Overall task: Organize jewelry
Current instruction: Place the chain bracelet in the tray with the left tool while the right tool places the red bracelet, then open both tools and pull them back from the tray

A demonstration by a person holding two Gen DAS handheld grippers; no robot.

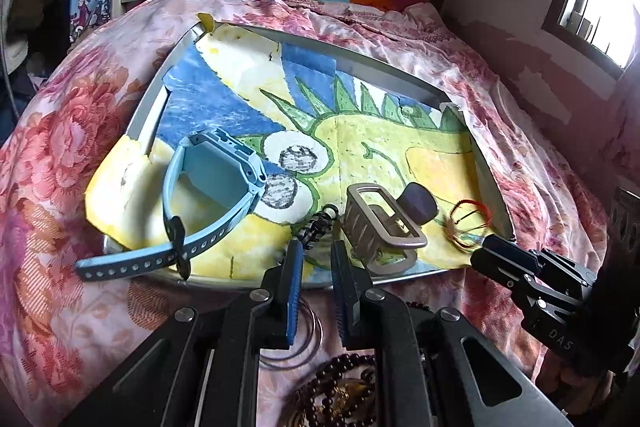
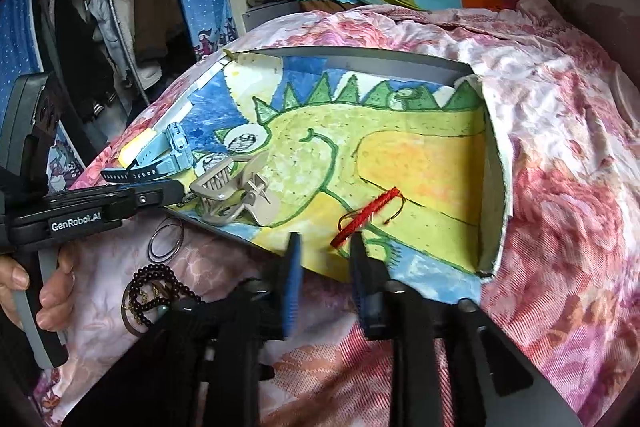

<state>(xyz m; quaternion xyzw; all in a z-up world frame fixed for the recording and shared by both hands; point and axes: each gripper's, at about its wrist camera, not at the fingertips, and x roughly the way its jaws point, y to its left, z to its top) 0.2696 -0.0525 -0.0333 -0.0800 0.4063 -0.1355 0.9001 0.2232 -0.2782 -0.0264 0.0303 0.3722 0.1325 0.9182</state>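
A grey tray (image 1: 360,61) lined with a dinosaur drawing lies on a floral bedspread. On it are a light blue watch (image 1: 216,183) at the left, a beige claw hair clip (image 1: 380,223) and a red string bracelet (image 1: 470,223). A dark braided chain (image 1: 318,227) lies on the tray's near edge, just ahead of my left gripper (image 1: 316,251), which is open and holds nothing. My right gripper (image 2: 326,247) is open too, with the red string bracelet (image 2: 368,213) lying just off its right fingertip. The watch (image 2: 168,151) and clip (image 2: 228,191) lie to its left.
Thin wire bangles (image 1: 308,339) and a dark bead bracelet (image 1: 344,375) lie on the bedspread in front of the tray, under my left gripper. A hand (image 2: 24,287) holds the left gripper's handle. A striped monkey-print cloth and hanging clothes stand behind the bed.
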